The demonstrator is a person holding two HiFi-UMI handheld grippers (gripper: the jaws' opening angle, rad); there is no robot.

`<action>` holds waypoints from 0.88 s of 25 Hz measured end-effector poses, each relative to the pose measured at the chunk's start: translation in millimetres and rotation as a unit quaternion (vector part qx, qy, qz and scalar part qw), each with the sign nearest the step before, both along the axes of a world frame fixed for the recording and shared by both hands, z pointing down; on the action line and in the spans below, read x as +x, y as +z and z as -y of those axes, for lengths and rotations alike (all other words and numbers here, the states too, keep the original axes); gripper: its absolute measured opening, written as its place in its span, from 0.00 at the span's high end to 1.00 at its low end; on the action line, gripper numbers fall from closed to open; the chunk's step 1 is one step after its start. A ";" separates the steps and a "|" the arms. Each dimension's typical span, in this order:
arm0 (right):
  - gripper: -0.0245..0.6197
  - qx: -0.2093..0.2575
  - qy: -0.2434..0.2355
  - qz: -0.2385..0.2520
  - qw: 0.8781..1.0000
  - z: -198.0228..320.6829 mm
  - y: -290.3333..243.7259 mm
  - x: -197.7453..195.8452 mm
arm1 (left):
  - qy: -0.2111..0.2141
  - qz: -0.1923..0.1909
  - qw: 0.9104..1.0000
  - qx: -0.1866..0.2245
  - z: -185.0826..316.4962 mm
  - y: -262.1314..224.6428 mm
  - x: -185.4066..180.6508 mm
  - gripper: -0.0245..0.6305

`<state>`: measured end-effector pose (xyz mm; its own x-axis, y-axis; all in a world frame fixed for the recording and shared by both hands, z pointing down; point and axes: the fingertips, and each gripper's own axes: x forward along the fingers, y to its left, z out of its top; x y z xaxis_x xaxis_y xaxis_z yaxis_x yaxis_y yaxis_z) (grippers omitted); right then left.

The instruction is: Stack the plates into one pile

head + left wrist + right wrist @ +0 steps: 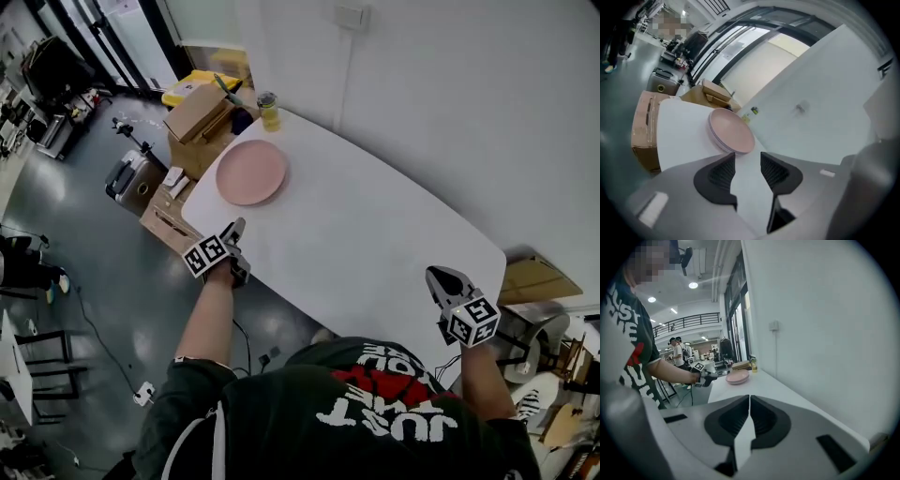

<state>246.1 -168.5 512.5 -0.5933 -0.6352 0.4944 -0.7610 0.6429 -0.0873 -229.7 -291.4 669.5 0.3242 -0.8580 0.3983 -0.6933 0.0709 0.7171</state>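
Note:
A pile of pink plates (251, 172) rests at the far left end of the white table (375, 244). In the left gripper view the pile (731, 130) shows two rims, one on the other, just ahead of the jaws. My left gripper (234, 230) hovers at the table's near left edge, short of the pile, open (747, 159) with only tabletop between its fingers. My right gripper (439, 278) stays at the near right end of the table, shut (749, 399) on nothing. From there the plates (737, 377) and the left gripper (710, 377) appear far off.
A yellow-green bottle (269, 112) stands at the table's far corner, next to the plates. Cardboard boxes (197, 117) are stacked just beyond that end, with another box (167, 220) and a suitcase (131, 178) on the floor. A white wall (450, 103) runs along the table's far side.

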 end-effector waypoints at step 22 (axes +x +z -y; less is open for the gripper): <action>0.95 0.048 0.000 0.080 0.996 -29.6 38.9 22.9 | 0.109 0.028 0.993 0.041 -143.8 -62.4 78.4 0.95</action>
